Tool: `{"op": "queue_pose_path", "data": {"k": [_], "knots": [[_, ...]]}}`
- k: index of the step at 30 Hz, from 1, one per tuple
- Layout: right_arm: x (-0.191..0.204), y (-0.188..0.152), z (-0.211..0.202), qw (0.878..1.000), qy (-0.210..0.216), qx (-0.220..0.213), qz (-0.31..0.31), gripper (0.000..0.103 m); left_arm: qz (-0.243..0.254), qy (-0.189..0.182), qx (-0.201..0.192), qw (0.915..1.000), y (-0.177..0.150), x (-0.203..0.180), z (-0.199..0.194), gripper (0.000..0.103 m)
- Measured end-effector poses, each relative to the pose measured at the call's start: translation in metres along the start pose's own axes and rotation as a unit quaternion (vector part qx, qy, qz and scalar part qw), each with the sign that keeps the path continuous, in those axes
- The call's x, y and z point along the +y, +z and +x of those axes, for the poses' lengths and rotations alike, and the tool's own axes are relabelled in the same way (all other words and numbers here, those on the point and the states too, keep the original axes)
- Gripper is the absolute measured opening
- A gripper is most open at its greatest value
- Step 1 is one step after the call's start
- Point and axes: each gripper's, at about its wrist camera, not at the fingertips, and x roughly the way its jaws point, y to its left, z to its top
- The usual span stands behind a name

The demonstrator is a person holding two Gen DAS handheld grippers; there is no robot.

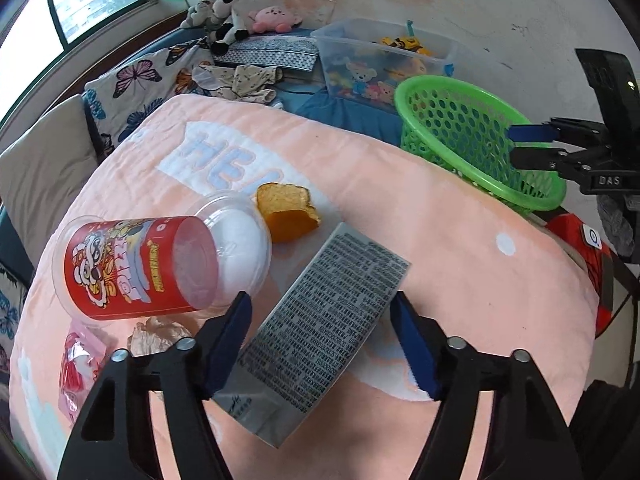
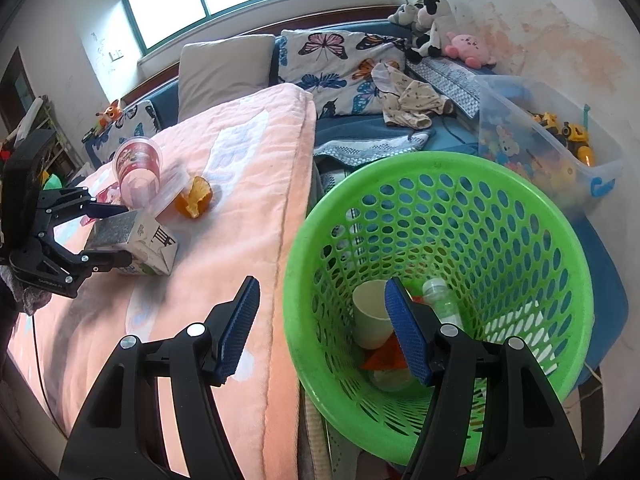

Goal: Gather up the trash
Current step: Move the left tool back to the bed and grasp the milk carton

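A grey printed drink carton (image 1: 320,320) lies on the pink blanket (image 1: 440,248), between the open fingers of my left gripper (image 1: 320,344), which do not touch it; it also shows in the right wrist view (image 2: 136,240). A red plastic cup (image 1: 152,264) lies on its side to the left, with an orange peel (image 1: 286,214) behind it and small wrappers (image 1: 80,368) at the near left. My right gripper (image 2: 320,328) is open and empty at the rim of the green basket (image 2: 560,240), which holds a paper cup (image 2: 370,314), a bottle (image 2: 442,300) and an orange scrap.
A clear toy bin (image 2: 560,140) stands behind the basket on the blue sheet. Butterfly pillows (image 2: 336,64), clothes and plush toys (image 2: 432,20) lie along the wall. The blanket's edge drops off beside the basket.
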Motion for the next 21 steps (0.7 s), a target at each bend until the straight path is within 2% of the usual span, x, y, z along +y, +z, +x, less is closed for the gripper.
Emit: {"op": "queue_pose_path", "data": {"k": [3, 11, 14, 18, 21], "knots": [[0.003, 0.002, 0.002, 1.0, 0.003, 0.001, -0.004, 0.066, 0.008, 0.001, 0.002, 1.0, 0.0, -0.004, -0.001, 0.064], [0.018, 0.009, 0.001, 1.0, 0.017, 0.001, -0.026, 0.065, -0.011, 0.011, 0.01, 0.9998, 0.001, -0.001, 0.003, 0.064], [0.023, 0.012, -0.002, 0.999, 0.027, -0.001, -0.029, 0.065, -0.021, 0.014, 0.011, 0.9996, 0.001, -0.001, 0.002, 0.062], [0.03, 0.016, -0.008, 0.999, 0.038, -0.006, -0.032, 0.065, -0.049, 0.012, 0.015, 0.9986, -0.001, 0.001, -0.002, 0.052], [0.037, 0.018, -0.011, 0.998, 0.04, -0.008, -0.041, 0.065, -0.065, 0.008, 0.021, 0.9976, 0.0, 0.004, -0.003, 0.051]]}}
